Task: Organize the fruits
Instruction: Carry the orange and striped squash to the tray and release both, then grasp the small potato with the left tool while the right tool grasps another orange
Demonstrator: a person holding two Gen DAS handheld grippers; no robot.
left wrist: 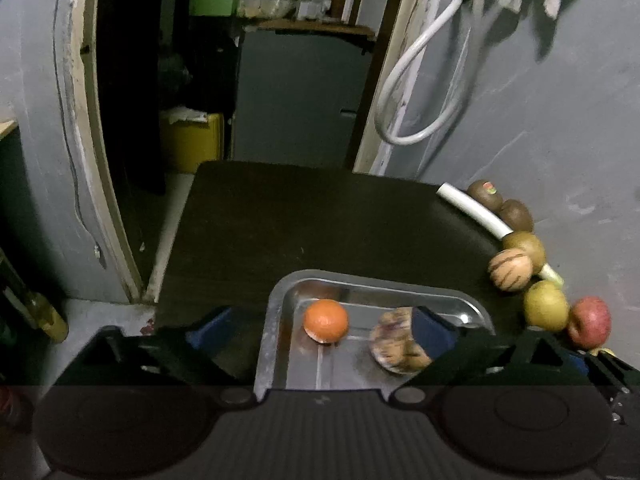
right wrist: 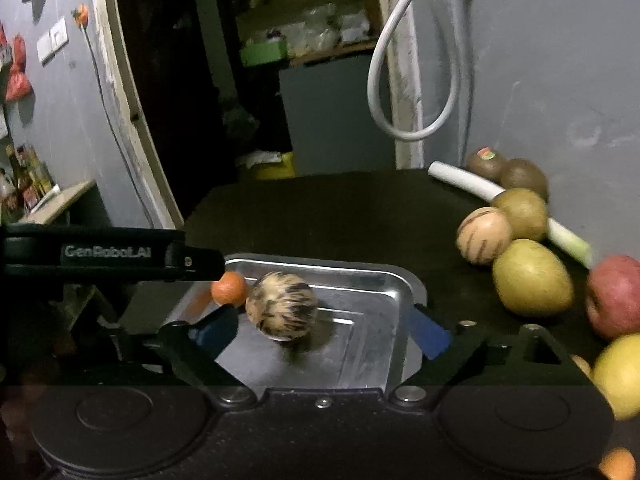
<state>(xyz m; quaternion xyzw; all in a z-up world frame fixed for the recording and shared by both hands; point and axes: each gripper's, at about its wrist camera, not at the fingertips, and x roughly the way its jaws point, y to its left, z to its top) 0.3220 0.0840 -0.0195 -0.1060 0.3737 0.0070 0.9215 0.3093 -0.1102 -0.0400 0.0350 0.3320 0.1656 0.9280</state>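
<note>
An orange and a striped fruit are seen lying in the metal tray, both grippers are spread and empty, while a row of fruits by the wall is left unsorted.

Two fruits lie in the tray; others line its right.

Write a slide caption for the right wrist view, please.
Open right gripper above metal tray holding striped fruit and orange.
</note>
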